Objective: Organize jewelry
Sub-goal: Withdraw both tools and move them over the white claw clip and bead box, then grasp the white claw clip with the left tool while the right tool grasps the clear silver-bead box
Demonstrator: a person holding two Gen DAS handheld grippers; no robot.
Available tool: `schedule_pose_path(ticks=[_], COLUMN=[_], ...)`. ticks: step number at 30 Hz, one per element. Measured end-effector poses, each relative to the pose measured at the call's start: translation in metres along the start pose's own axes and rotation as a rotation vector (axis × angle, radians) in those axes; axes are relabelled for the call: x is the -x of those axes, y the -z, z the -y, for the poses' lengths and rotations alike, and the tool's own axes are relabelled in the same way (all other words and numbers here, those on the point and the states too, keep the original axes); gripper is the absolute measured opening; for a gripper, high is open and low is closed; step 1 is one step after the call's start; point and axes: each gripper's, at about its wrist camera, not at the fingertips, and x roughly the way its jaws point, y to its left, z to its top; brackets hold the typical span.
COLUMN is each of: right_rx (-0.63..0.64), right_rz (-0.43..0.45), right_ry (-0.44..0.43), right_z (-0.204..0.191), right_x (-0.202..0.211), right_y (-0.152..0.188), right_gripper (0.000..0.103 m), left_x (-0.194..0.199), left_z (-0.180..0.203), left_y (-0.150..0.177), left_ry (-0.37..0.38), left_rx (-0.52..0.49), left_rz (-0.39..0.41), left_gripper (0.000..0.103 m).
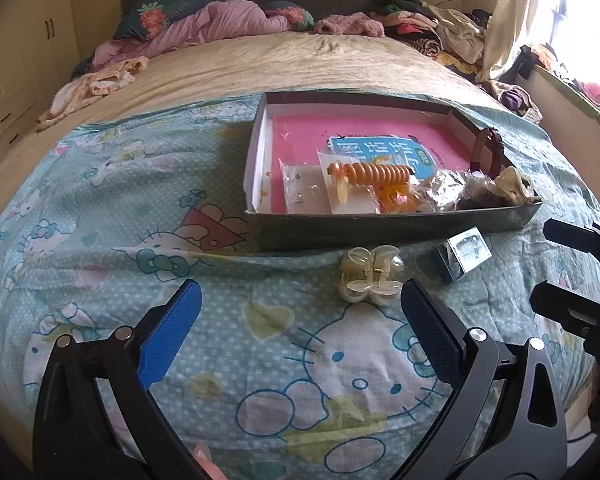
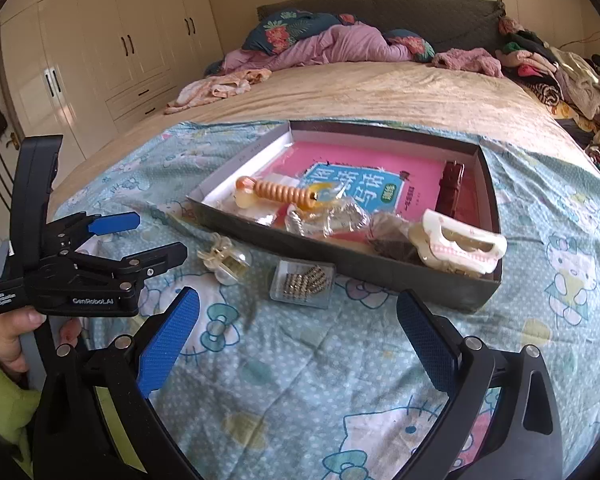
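A dark cardboard box [image 1: 380, 229] [image 2: 340, 258] lies on the Hello Kitty quilt. It holds a pink book, an orange spiral hair tie [image 1: 370, 174] [image 2: 286, 194], plastic bags, a brown strap [image 2: 452, 186] and a cream hair claw [image 2: 460, 246]. A pearly hair clip [image 1: 370, 276] [image 2: 226, 262] lies on the quilt in front of the box. A small clear case of beads [image 1: 464, 254] [image 2: 304, 282] lies to its right. My left gripper [image 1: 300, 304] [image 2: 160, 240] is open and empty, just before the clip. My right gripper [image 2: 298, 310] [image 1: 540, 264] is open and empty, just before the case.
The quilt [image 1: 140, 240] covers the near part of a bed. Pillows and a pink blanket [image 2: 340, 46] lie at the headboard. Clothes are piled at the far right [image 2: 548, 68]. A white wardrobe [image 2: 100, 52] stands to the left.
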Motion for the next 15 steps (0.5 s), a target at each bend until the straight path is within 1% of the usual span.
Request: schedule_pose_path(ticks=[5,7,9,11,13,14,15], right_rx=[-0.017,-0.028,-0.039,-0.047,-0.051,-0.053,-0.056], right_rz=[-0.025,-0.036,-0.041,-0.048,-0.053,-0.055,-0.057], right_ry=[0.018,0.025,0.024,0.023,0.022,0.021,0.017], right_z=[0.01,0.013,0.017,0.02,0.021,0.021,0.022], right_x=[-0.009,-0.012,-0.014,-0.018,-0.022,-0.023,-0.026], right_y=[0.006,0.009,0.01,0.012,0.012,0.012,0.011], right_gripper=[0.098,0.098,0.098,0.098,0.098,0.098,0.098], left_x=[-0.019,-0.024,-0.028,-0.033,-0.036,-0.036,-0.037], left_z=[0.008,0.01,0.01,0.01,0.011,0.011,0.012], left_y=[0.001,0.0,-0.002,-0.003,-0.005,-0.005,-0.005], left_ry=[0.043,0.052,0.06,0.082,0.109,0.13,0.142], left_rx=[-0.012,-0.019,-0.02,-0.018,-0.012,-0.009,-0.006], left_rz=[-0.048,-0.061,-0.074,-0.085,-0.095,-0.095,-0.094], left_gripper=[0.093,0.089,0.077,0.073,0.066,0.055,0.04])
